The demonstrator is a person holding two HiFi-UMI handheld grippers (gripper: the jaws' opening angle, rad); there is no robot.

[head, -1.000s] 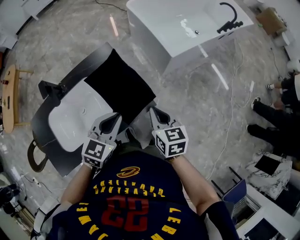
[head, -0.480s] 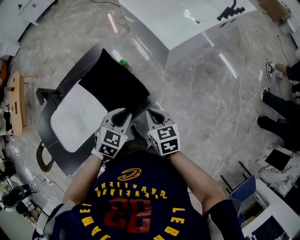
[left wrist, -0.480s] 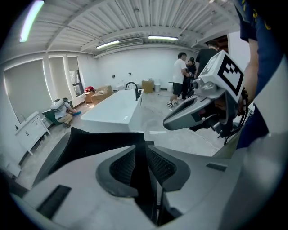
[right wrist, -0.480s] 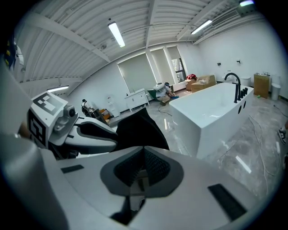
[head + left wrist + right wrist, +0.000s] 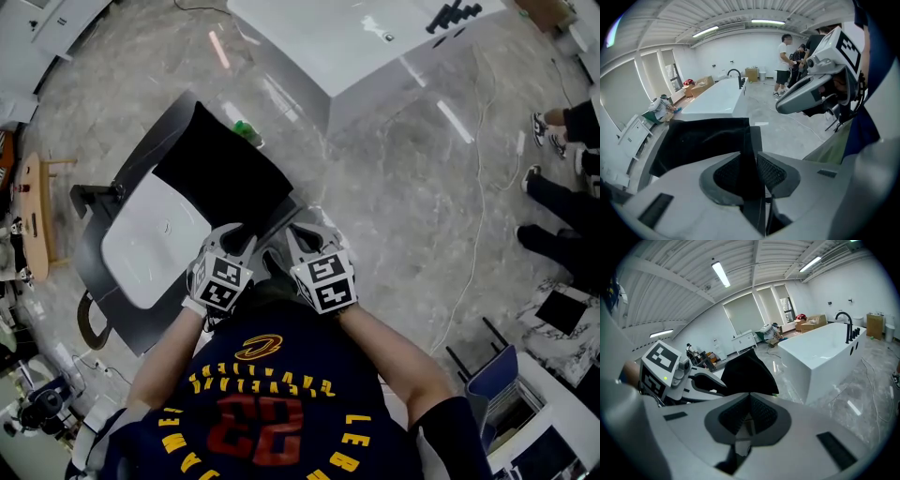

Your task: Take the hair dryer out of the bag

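A black cloth bag [image 5: 220, 173] lies on a dark counter [image 5: 117, 314] beside a white basin. No hair dryer shows in any view. My left gripper [image 5: 246, 234] is at the bag's near edge. Its jaws have just been opening and stand open, with the bag's black edge [image 5: 703, 140] running between the pads of the left gripper [image 5: 749, 159]. My right gripper [image 5: 298, 232] is at the bag's near right corner, pads together. In the right gripper view the bag [image 5: 750, 371] rises just beyond the right gripper [image 5: 749, 401]. Whether cloth is pinched there is unclear.
A white basin [image 5: 155, 239] is set in the counter left of the bag. A white bathtub [image 5: 356, 37] stands beyond on the marble floor. A green object [image 5: 246, 129] sits past the bag. People's legs [image 5: 553, 187] and a cable are at the right, a wooden stool [image 5: 33, 216] at the left.
Both grippers have sunk toward the bag's near edge. The left one has swung in closer to the right one and its jaws have opened around the bag's edge.
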